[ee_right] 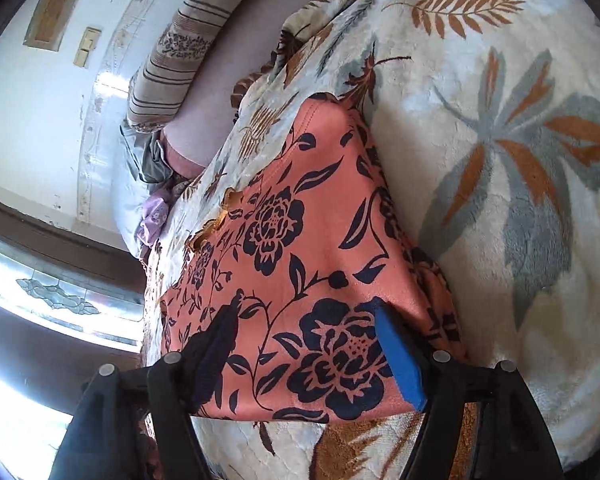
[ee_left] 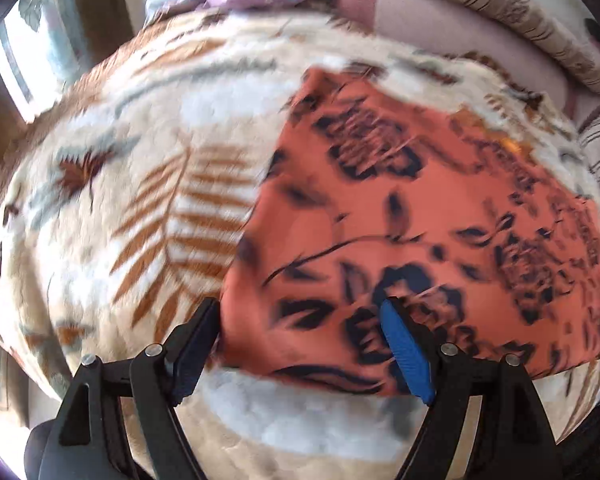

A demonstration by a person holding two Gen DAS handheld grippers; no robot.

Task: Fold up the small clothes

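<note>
On leaf-print blanket | orange floral garment flat | no containers

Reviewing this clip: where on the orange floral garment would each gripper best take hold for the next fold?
Probably the two corners of its near hem. The orange floral garment lies flat on the leaf-print blanket with that edge nearest both open grippers, left gripper and right gripper, so coming in low from the near side looks easiest.

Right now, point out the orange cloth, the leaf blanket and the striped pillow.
orange cloth [ee_right: 320, 240]: right wrist view, flat middle of the fabric.
leaf blanket [ee_left: 140, 208]: left wrist view, bare patch left of the cloth.
striped pillow [ee_right: 180, 44]: right wrist view, its middle.
</note>
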